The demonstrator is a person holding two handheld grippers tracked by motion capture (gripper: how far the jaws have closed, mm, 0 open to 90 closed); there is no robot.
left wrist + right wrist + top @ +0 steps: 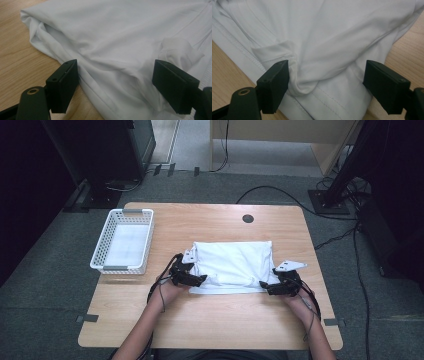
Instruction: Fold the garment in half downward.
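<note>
Here the folded white garment (234, 266) lies mid-desk (215, 320), a white basket (123, 240) off at its nine o'clock. The left hand-held gripper (192, 279) sits at the garment's seven o'clock corner and the right hand-held gripper (270, 287) at five o'clock, both with jaws spread wide over the near hem, pinching nothing, probably poised to lift that edge for another fold.

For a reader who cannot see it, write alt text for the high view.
A person's left gripper and right gripper, jaws open, sit at the near corners of a folded white garment on a wooden table. A white basket stands to the left.
</note>
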